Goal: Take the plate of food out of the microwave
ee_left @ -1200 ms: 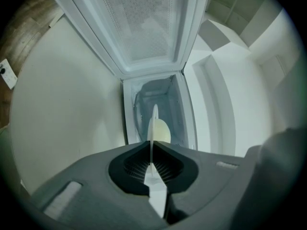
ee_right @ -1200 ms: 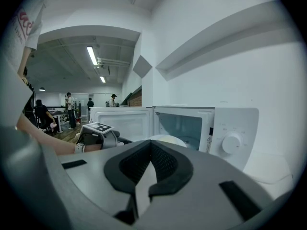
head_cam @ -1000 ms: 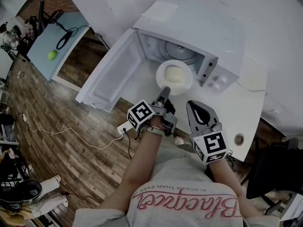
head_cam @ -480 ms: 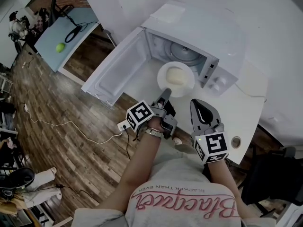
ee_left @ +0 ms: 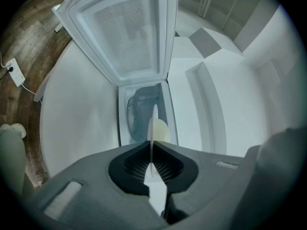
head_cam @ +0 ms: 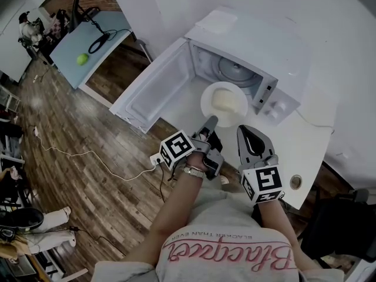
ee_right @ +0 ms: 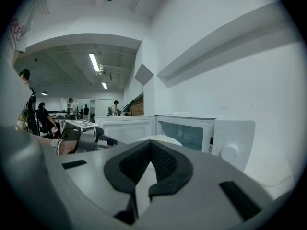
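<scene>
A white plate (head_cam: 224, 103) with a pale lump of food (head_cam: 228, 100) hangs just in front of the open white microwave (head_cam: 264, 46). My left gripper (head_cam: 211, 122) is shut on the plate's near rim. In the left gripper view the plate (ee_left: 152, 128) shows edge-on between the pads, with the food (ee_left: 161, 131) beside it and the microwave's cavity (ee_left: 139, 114) behind. My right gripper (head_cam: 247, 131) is shut and empty, just right of the plate and apart from it. In the right gripper view its jaws (ee_right: 150, 147) point at the plate (ee_right: 163, 139).
The microwave door (head_cam: 158, 90) is swung wide to the left. The glass turntable (head_cam: 235, 72) lies bare inside. The white table (head_cam: 305, 131) has a round hole (head_cam: 295, 182) near its corner. A power strip (head_cam: 155, 159) lies on the wooden floor. Several people stand far off (ee_right: 72, 108).
The left gripper has drawn the plate a little farther out of the microwave and slightly up. The right gripper has hardly moved.
</scene>
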`<state>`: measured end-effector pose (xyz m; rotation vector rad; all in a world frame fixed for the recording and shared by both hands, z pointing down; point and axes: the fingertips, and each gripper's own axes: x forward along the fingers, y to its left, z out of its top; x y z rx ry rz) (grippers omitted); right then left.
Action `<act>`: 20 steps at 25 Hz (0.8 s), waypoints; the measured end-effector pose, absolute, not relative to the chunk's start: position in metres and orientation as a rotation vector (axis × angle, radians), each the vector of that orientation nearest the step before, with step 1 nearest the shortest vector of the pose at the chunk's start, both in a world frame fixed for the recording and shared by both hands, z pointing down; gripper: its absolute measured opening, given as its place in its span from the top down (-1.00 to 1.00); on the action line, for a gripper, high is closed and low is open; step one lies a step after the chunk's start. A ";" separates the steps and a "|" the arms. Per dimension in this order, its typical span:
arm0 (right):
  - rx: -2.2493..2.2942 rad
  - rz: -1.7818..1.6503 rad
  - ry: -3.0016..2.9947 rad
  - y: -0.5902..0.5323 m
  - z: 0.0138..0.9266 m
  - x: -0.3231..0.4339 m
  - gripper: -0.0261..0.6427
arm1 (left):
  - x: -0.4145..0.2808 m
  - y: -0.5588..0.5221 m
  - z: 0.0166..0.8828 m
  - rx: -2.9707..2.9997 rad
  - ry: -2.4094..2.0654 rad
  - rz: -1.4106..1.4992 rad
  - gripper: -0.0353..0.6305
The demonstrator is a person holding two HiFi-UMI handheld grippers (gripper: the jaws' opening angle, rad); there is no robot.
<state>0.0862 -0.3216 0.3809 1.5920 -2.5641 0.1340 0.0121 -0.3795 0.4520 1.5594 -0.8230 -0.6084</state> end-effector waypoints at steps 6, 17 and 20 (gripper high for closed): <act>1.613 0.106 -2.551 -0.330 0.374 0.080 0.89 | 0.006 -0.386 0.451 1.551 -0.805 -0.597 0.84; 1.681 0.079 -2.507 -0.347 0.359 0.065 0.89 | -0.005 -0.398 0.432 1.576 -0.768 -0.543 0.84; 1.682 0.060 -2.499 -0.349 0.358 0.059 0.89 | -0.009 -0.397 0.429 1.575 -0.759 -0.539 0.84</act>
